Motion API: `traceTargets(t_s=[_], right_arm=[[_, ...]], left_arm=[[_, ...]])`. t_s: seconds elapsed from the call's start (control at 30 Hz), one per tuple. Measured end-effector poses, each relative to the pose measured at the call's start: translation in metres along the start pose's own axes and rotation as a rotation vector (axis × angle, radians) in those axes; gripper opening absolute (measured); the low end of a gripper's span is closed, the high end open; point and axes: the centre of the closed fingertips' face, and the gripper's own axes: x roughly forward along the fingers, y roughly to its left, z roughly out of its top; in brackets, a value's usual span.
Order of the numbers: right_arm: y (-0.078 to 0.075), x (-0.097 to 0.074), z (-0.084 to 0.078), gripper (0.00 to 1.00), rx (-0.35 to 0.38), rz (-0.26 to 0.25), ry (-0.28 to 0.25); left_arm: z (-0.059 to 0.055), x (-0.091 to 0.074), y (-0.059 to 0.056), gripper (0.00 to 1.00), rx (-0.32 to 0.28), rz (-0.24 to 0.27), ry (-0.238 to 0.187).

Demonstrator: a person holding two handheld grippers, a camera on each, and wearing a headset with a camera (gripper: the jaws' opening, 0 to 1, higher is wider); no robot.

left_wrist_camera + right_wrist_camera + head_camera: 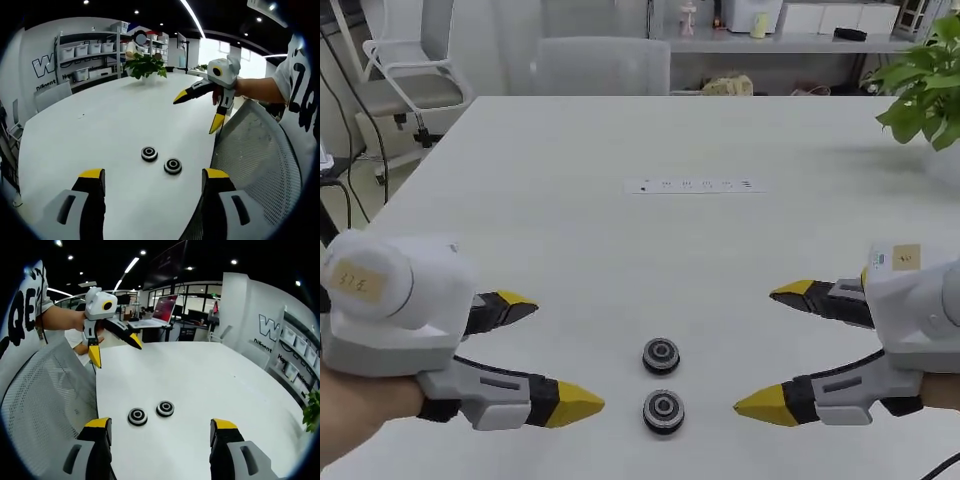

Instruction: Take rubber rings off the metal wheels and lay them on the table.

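On the white table (580,140), far wheel (661,356) and near wheel (663,411), rubber rings (646,358) on, lie between left gripper (568,355) and right gripper (755,348), both gaping wide, empty; a glancing pinch might skid one away

Wheels (661,356) black-rimmed, hubs seemingly silvery; table (570,200) pale grey-white; jaws yellow-tipped, black behind; plant (925,95) green

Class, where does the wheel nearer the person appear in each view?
Head view: near wheel, bottom centre.
Left gripper view: near wheel, right one of the pair, centre.
Right gripper view: near wheel, left one of the pair.
Shared landmark: plant.
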Motion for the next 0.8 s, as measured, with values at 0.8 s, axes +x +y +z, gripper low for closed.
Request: traceTargets(t_s=[0.8], right_arm=[[0.007,0.027,-0.006,0.70,-0.020,0.100,0.016]], left_arm=[[0.003,0.025,-0.004,0.73,0.033,-0.068,0.002]])
